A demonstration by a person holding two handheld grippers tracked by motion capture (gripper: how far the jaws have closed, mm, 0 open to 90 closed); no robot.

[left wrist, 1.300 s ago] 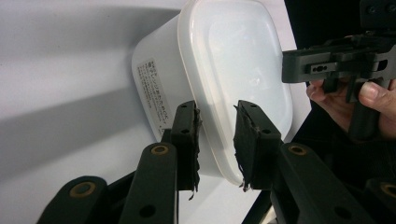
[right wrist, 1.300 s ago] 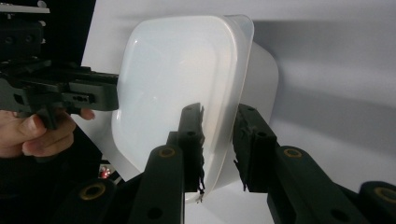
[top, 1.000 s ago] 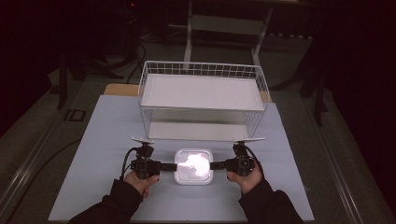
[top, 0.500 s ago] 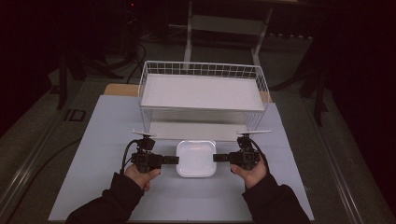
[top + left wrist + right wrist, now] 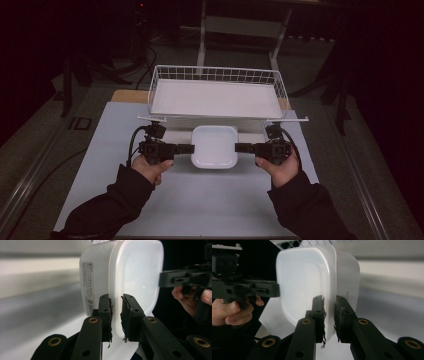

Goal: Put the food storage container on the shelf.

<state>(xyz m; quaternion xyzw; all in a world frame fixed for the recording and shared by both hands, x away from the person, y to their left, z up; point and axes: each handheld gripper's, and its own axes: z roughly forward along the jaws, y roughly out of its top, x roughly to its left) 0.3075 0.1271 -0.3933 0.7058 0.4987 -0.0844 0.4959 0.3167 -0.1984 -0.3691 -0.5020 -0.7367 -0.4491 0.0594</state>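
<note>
Container (image 5: pixel 214 146) pinched at left and right rims by my left gripper (image 5: pixel 186 148) and right gripper (image 5: pixel 243 147); uneven pull could tilt it free.

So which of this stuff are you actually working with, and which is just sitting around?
In use:
white container, pinched by its rim on both sides
left gripper
right gripper

Just sitting there:
wire basket behind the container, possibly its destination
white mat

Dark room, perhaps grey floor (image 5: pixel 45 150)
</note>
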